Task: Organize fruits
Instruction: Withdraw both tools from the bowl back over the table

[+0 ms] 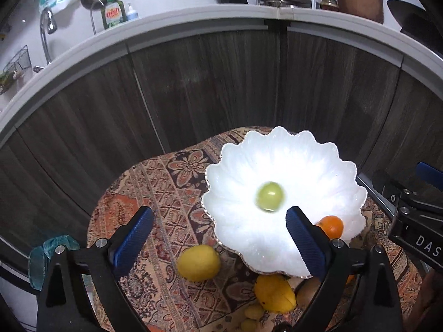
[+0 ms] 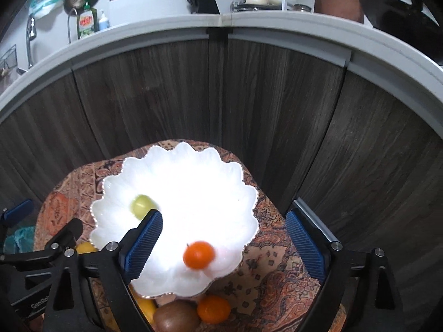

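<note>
Both of my grippers hang above a small table covered with a patterned cloth (image 1: pixel 166 193), which stands in front of dark wood cabinet doors (image 2: pixel 166 96).

Left gripper (image 1: pixel 218 238): jaws spread wide, nothing between them. Right gripper (image 2: pixel 224 244): also spread wide, holding nothing.

A white scalloped bowl (image 1: pixel 318 160) sits toward the table's far edge. Inside it, a green fruit (image 1: pixel 270 196), blurred, lies near the middle; in the right wrist view an orange (image 2: pixel 199 254), also blurred, shows over the bowl's near side. I cannot tell if it is resting there.

On the cloth just beside the bowl's near rim: a lemon (image 1: pixel 198 262), a yellow mango (image 1: pixel 274 293), a brown kiwi (image 2: pixel 177 316) and a second orange (image 2: pixel 213 310), the last two touching.
</note>
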`<state>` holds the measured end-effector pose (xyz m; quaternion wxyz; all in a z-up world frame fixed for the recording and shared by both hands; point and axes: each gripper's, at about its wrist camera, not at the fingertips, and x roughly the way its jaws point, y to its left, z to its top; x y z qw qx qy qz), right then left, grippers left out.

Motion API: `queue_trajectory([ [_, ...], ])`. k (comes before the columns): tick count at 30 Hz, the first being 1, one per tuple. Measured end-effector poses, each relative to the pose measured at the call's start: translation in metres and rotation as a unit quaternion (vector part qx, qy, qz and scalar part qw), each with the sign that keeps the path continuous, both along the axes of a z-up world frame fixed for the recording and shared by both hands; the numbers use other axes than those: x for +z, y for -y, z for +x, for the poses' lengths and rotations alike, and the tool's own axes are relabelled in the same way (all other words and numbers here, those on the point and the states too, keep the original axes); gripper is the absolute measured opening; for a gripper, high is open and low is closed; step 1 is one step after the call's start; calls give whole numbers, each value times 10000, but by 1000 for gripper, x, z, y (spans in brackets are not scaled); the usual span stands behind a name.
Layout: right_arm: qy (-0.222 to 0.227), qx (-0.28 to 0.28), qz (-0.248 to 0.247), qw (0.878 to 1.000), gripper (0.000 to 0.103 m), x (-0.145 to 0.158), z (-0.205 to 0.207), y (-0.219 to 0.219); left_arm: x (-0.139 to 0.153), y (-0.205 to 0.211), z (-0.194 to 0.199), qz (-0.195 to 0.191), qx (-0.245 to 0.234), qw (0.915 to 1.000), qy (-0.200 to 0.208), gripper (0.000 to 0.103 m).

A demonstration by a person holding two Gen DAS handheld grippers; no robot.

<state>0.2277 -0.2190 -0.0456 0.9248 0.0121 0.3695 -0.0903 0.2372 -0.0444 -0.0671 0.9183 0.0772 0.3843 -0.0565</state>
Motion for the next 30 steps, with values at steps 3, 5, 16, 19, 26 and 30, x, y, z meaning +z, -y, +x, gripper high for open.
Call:
queue_trajectory([
  [3,42,12,-9,10000,92,7,-9,-1,6,-4,-11,-58,2,10000,37,100],
  [5,63,16,-29,10000,92,11,-15,-3,9,-6,-17,-57,15,10000,56,100],
  [16,178,144,-74,9997,92,21,-53,-11,18,-11,-52,-88,-1,9998,150,100],
  [19,178,136,-64,9997,92,22,-62,-11,18,-11,-61,-78,-8,9998,175,100],
  [26,127,114,-48,9998,92,16,-76,-8,14,-8,-76,-72,-32,9998,155,103],
  [30,63,110,-15,9999,92,9,-81,-6,7,-7,-80,-39,-39,9999,101,103],
])
